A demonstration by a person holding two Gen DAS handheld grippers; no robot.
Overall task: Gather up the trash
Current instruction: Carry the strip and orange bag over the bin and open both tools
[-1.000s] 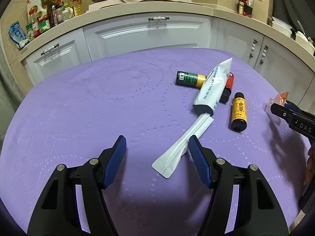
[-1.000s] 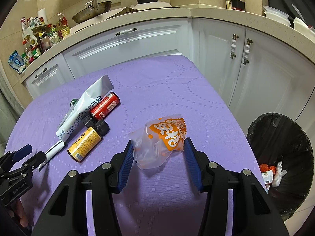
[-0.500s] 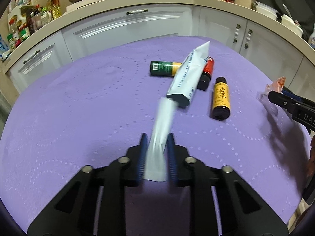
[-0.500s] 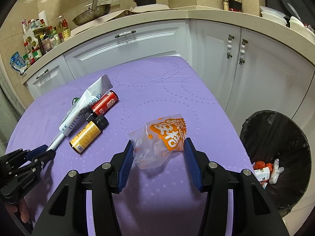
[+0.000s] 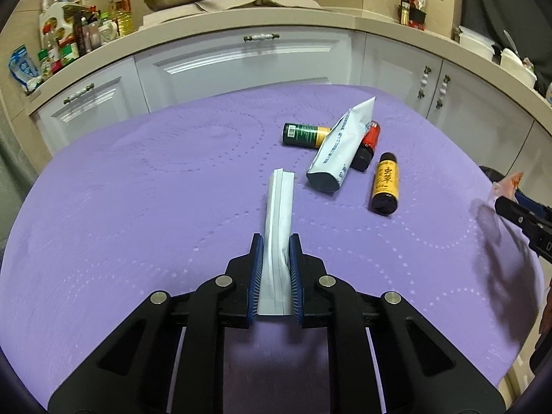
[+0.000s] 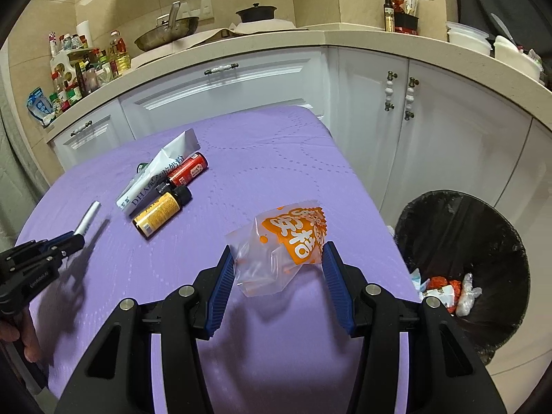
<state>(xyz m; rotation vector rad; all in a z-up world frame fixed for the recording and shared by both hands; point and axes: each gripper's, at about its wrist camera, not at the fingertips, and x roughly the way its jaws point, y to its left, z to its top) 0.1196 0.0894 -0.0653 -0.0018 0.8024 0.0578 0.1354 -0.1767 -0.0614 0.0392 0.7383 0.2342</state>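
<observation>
My left gripper (image 5: 276, 243) is shut on the near end of a long white wrapper (image 5: 280, 203), which sticks out forward over the purple table (image 5: 138, 224). The right wrist view shows the left gripper (image 6: 74, 241) at the left with the white wrapper (image 6: 89, 217) in it. My right gripper (image 6: 276, 258) is shut on a clear and orange plastic bag (image 6: 296, 238), held just above the table near its right edge. A black-lined trash bin (image 6: 483, 227) stands on the floor to the right, with some trash at its bottom.
On the table lie a white pouch (image 5: 339, 148), a green bottle (image 5: 303, 134), a red bottle (image 5: 370, 139) and a yellow-labelled bottle (image 5: 385, 186), close together. White kitchen cabinets (image 5: 241, 65) run behind the table. A hand (image 6: 20, 338) shows at the lower left.
The left jaws closed on the white wrapper and swung its far end off the pouch. The right gripper carried the bag to the right, nearer the bin.
</observation>
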